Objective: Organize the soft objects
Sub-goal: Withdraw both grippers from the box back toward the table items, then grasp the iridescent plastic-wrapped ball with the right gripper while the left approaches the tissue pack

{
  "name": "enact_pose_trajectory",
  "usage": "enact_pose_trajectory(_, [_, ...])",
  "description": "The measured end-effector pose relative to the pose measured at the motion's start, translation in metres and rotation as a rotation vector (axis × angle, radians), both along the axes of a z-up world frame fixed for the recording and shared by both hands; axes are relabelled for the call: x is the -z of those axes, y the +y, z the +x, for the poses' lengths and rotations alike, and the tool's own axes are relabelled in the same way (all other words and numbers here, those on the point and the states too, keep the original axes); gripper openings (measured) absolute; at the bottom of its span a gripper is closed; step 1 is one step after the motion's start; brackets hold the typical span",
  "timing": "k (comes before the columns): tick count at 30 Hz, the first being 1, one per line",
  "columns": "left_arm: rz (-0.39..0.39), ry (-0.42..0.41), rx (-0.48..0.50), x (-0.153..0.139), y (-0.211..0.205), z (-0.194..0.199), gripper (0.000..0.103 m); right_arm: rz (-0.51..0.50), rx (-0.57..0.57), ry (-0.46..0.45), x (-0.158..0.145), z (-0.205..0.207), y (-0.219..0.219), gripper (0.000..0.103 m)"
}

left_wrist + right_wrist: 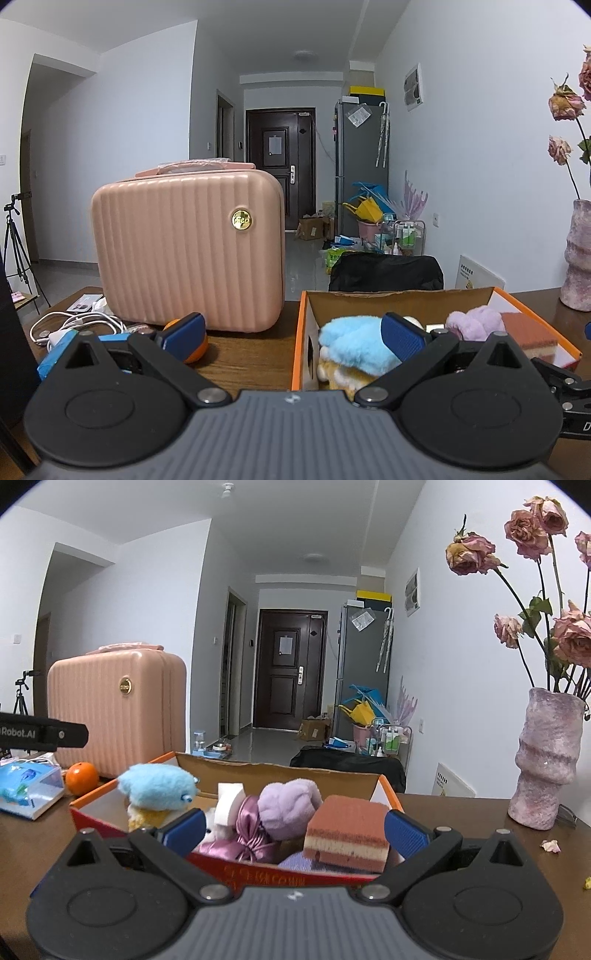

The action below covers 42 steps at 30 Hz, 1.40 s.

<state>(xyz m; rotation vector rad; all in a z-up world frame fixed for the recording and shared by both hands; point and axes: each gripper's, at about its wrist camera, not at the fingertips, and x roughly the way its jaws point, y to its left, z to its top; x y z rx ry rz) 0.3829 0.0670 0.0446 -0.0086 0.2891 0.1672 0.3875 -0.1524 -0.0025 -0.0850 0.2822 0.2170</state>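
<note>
An orange cardboard box (229,867) on the wooden table holds soft things: a blue plush toy (159,786), a purple plush (288,808), a pink satin pouch (247,830), a white sponge (229,801) and a brown layered sponge (347,830). The box (301,339), blue plush (354,343), purple plush (476,321) and brown sponge (532,332) also show in the left wrist view. My left gripper (295,336) is open and empty, at the box's left wall. My right gripper (295,829) is open and empty, just in front of the box.
A pink hard case (188,251) stands on the table left of the box. An orange (81,777), a blue tissue pack (29,790) and white cables (74,325) lie near it. A pink vase (546,760) with dried roses stands at the right.
</note>
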Motion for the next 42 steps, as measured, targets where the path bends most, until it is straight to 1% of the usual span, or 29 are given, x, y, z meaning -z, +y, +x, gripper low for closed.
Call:
enact_pose_trajectory(17, [0.001, 0.047, 0.010, 0.010, 0.007, -0.040, 0.103, -0.011, -0.033, 0.033, 0.008, -0.040, -0.004, 0.103])
enact_pose_trajectory(24, [0.005, 0.074, 0.017, 0.015, 0.012, -0.056, 0.103, 0.001, -0.051, 0.050, 0.009, -0.057, -0.005, 0.103])
enact_pose_trajectory(28, [0.001, 0.099, 0.012, 0.019, 0.017, -0.064, 0.103, 0.002, -0.063, 0.064, 0.012, -0.066, -0.004, 0.103])
enact_pose_trajectory(34, [0.001, 0.162, 0.008, 0.033, 0.025, -0.075, 0.103, -0.005, -0.087, 0.090, 0.015, -0.076, 0.001, 0.103])
enact_pose_trajectory(42, [-0.006, 0.184, 0.029, 0.037, 0.031, -0.087, 0.103, -0.035, -0.125, 0.115, 0.023, -0.086, 0.014, 0.103])
